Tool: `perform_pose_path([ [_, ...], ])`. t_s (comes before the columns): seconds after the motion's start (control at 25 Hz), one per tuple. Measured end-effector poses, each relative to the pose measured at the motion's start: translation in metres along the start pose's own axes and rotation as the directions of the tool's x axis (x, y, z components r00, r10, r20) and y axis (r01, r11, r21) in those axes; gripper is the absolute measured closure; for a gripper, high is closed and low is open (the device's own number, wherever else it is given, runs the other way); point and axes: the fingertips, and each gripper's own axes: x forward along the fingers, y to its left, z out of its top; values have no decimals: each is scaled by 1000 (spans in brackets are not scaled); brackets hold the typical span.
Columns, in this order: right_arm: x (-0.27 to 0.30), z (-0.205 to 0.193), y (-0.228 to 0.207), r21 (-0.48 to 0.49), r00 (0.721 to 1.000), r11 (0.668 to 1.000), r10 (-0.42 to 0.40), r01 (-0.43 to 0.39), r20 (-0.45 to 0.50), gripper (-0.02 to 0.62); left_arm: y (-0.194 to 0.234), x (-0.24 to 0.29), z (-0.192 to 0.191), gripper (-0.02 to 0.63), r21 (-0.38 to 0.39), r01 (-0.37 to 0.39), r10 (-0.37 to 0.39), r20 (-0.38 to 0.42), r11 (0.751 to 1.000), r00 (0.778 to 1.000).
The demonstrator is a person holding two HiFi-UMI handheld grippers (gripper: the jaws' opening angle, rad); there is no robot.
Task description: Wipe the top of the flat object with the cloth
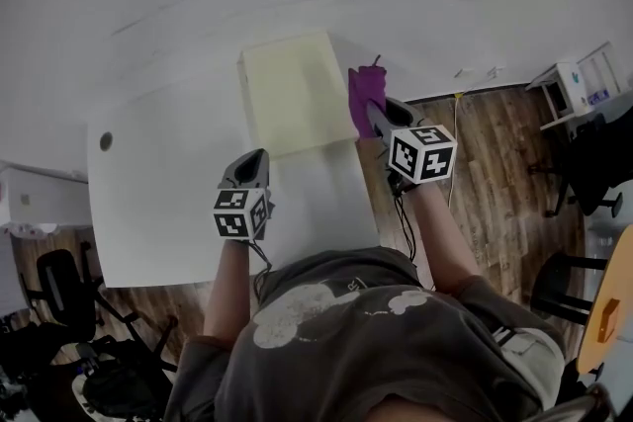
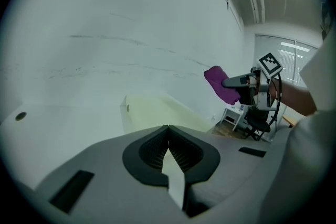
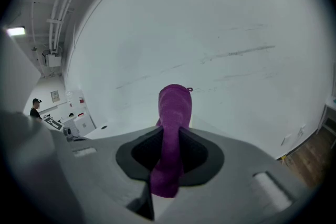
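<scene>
Currently the right hand-held gripper (image 3: 170, 134) pinches the purple cloth (image 3: 175, 107) just beside the pale-yellow board (image 1: 292, 94) on the worktop (image 1: 158, 163); with the left hand-held gripper (image 2: 168, 128) closed and empty, wiping could shove the unbraced board.

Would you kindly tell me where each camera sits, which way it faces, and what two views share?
Head view: on the person's head, facing steeply down at the table, flat object, both forearms, left hand-held gripper and right hand-held gripper.
Left gripper view: on the left one, along its shut jaws towards the wall.
Right gripper view: on the right one, along jaws clamping the purple cloth, towards the wall.
Shared: the first two both show flat object and purple cloth.
</scene>
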Motion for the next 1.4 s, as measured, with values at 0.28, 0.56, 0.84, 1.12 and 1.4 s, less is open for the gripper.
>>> perform_pose_path([
  [0.28, 35, 5, -4, -5, 999, 999, 37, -37, -29, 525, 10, 24, -7, 611, -23, -10, 9, -53, 1000, 999],
  [0.56, 77, 1, 7, -23, 994, 996, 80, -82, -80, 525, 23, 38, -14, 611, -33, -10, 7, -92, 999, 996],
  [0.84, 133, 5, 39, -61, 970, 977, 192, -203, -152, 525, 29, 51, -24, 611, -35, -16, 11, -138, 999, 990],
  [1.12, 196, 6, 73, -74, 929, 950, 279, -304, -243, 525, 37, 55, -38, 611, -76, -35, 21, -174, 996, 984],
  [1.4, 258, -1, 96, -46, 890, 938, 310, -344, -334, 525, 37, 56, -40, 611, -87, -21, 4, -187, 996, 982],
])
